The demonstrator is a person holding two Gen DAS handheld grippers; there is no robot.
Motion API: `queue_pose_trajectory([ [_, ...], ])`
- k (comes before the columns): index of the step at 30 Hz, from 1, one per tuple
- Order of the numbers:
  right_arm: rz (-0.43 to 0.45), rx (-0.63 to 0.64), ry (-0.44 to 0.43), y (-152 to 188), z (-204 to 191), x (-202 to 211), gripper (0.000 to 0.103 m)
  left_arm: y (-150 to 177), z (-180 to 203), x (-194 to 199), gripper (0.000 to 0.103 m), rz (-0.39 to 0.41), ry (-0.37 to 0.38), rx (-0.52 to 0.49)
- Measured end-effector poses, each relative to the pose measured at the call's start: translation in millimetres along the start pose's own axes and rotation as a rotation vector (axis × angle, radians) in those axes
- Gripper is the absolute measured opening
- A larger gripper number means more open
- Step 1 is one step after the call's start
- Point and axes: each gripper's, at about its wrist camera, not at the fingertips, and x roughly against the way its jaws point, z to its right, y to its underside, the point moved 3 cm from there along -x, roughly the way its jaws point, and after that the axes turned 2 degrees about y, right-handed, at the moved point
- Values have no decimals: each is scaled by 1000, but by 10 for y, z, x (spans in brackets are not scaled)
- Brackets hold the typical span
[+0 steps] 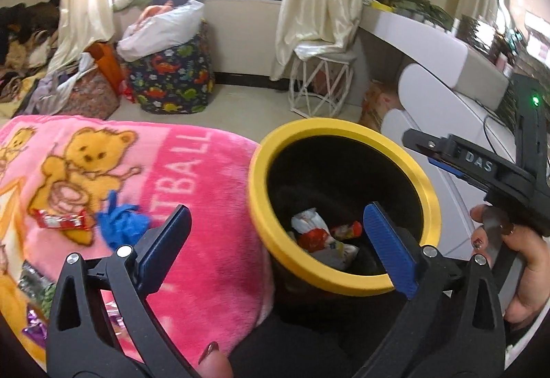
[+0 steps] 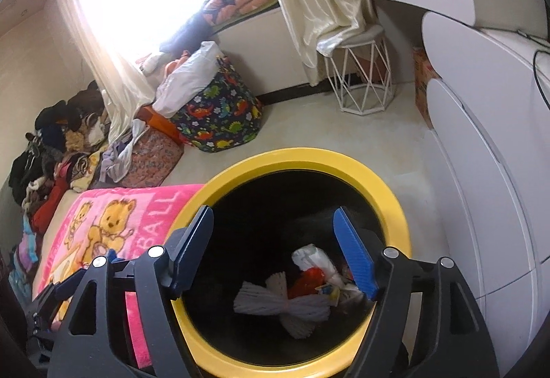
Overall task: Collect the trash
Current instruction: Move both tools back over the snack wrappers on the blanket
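With both grippers' jaws spread and empty above the bin point(image 2: 395, 195), swing your left gripper point(image 1: 275, 240) to the red wrapper point(image 1: 60, 221) on the blanket point(image 1: 206, 223) and pinch it mid-length.

Both hand-held grippers, left point(image 1: 275, 230) and right point(image 2: 273, 247), wide-jawed, empty.

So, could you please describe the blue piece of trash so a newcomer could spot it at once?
Find the pink teddy-bear blanket left of the yellow-rimmed bin. On it, beside a red-and-white wrapper, lies the crumpled blue glove, the only solid blue item there.
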Motion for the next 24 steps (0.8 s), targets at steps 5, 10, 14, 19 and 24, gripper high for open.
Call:
queue_pose_trajectory([
  [5,8,42,-35,0,-216,63,71,-25,-222,184,92,28,-37,47],
  [10,8,82,-71,35,-468,109,71,-19,-402,371,92,64,-79,76],
  [14,9,132,-104,79,-687,149,71,-17,-550,523,92,95,-110,104],
  [19,8,189,-143,138,-941,186,71,9,-757,726,92,134,-149,140],
  [24,-3,261,-193,243,-1204,214,71,49,-952,857,92,154,-181,183],
])
